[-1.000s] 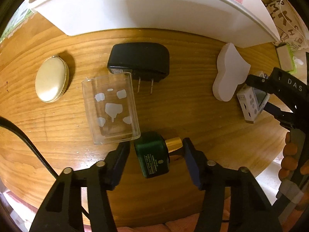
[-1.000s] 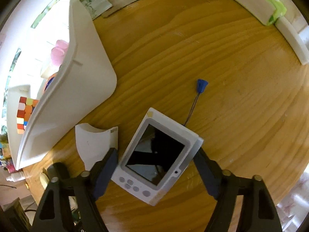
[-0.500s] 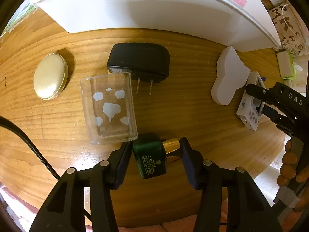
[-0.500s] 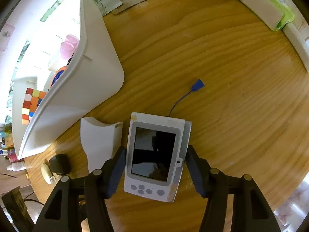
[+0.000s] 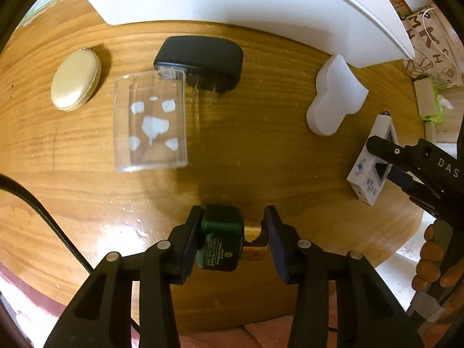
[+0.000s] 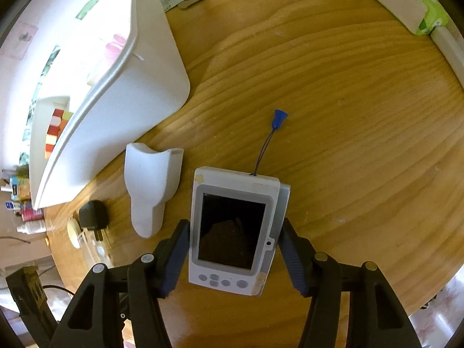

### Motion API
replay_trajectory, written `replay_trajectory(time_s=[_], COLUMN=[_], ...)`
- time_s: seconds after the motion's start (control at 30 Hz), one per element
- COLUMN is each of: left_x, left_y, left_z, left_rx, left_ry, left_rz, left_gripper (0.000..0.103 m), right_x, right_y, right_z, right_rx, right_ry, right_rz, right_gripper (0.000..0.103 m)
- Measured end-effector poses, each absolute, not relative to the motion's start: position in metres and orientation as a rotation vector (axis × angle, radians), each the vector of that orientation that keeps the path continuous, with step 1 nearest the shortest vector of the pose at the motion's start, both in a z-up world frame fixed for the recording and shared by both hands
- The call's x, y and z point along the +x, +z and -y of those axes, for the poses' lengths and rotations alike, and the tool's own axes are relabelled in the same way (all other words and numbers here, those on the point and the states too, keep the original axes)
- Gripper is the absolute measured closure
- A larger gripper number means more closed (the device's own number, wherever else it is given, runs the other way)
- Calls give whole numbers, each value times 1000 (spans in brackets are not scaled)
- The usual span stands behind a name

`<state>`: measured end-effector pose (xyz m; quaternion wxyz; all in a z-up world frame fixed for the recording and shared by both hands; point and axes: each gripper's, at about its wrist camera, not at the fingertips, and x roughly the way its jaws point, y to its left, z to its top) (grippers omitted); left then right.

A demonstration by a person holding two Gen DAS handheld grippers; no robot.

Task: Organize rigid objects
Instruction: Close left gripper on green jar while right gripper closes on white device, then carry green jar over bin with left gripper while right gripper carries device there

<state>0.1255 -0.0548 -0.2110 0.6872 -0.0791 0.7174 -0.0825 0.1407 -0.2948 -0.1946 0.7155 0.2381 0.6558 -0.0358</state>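
Left gripper [image 5: 232,232], jaws just closing, pinching a green bottle [image 5: 220,243] with gold cap above the wooden table [image 5: 261,150]. Right gripper [image 6: 235,258] clamped on a white handheld device [image 6: 235,229], just right of a white block [image 6: 150,185].

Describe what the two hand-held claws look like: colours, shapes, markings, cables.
Both the left claw and right claw are black angular frames with silver rivets and dark blue ribbed pads. The right claw's side carries white letters "DAS". A black cable runs beside the left.
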Motion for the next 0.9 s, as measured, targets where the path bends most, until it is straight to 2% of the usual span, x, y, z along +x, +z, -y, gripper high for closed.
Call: replay_trajectory(time_s=[0.37, 0.9], left_x=[103, 79], left_y=[-206, -145], left_z=[58, 66], left_rx=[-203, -148], left_ry=[-136, -160], left_rz=[-1575, -1440], left_gripper=[57, 57], right_x=[138, 148], right_y=[-166, -104], right_z=[305, 291], right_rx=[494, 394], right_ry=[21, 151], right_rz=[-1405, -1218], right_gripper=[42, 42])
